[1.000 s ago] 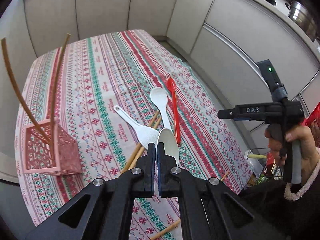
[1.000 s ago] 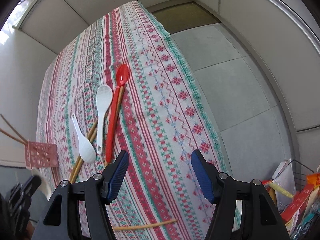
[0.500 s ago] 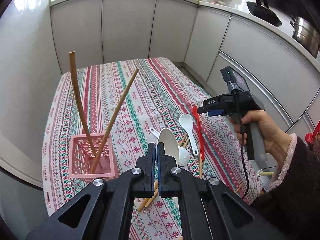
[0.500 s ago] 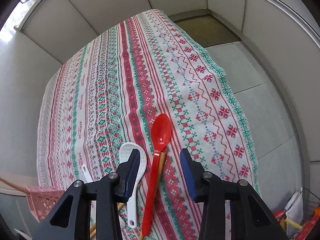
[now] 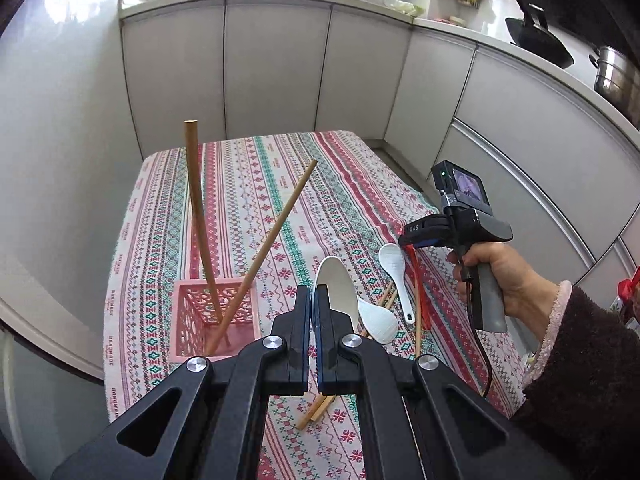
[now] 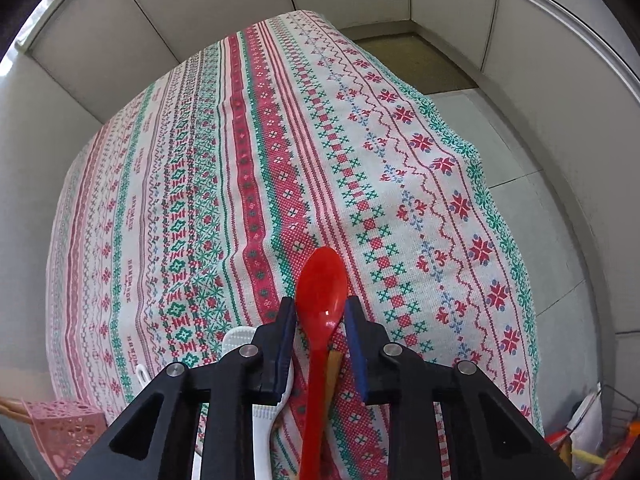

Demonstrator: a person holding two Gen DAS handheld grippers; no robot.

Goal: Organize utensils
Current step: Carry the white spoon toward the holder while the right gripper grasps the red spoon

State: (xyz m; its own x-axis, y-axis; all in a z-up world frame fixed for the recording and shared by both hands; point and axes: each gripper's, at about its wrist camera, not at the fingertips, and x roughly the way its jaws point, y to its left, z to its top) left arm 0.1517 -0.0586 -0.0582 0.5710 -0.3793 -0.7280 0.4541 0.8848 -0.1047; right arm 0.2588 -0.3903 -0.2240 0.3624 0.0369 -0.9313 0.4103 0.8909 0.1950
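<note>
Left wrist view: at about 8 o'clock a pink basket (image 5: 216,320) is seen on the striped tablecloth (image 5: 248,184), with two wooden chopsticks (image 5: 198,216) standing in it, one nearly upright and one leaning toward 1 o'clock. At centre, the left gripper (image 5: 314,300) is clamped on a white spoon (image 5: 336,286), whose bowl sticks up past the fingertips. The spoon is pinched low and thin, so it could be twisted or dropped if it is knocked against the leaning chopstick or the basket rim during the drop-in. The light basket could also be tipped by such a knock.

Toward 3 o'clock, two more white spoons (image 5: 394,262) and loose chopsticks (image 5: 418,322) lie crossed in a heap on the cloth, and the right hand (image 5: 492,276) is seen holding its tool over them.

Right wrist view: a corner of the basket is glimpsed at 8 o'clock. At 6 o'clock the right gripper (image 6: 320,312) stands partly open, its jaws flanking the neck of a red spoon (image 6: 322,292) that lies flat on the cloth; contact with the pads cannot be confirmed. A chopstick end (image 6: 334,364) lies just beside the red handle inside the gap, and a white spoon handle (image 6: 264,420) runs under the left finger. If the jaws are closed here, the chopstick may be caught together with the spoon, or the cloth may be bunched up. The smooth, tapered neck could also be squeezed out forward.
</note>
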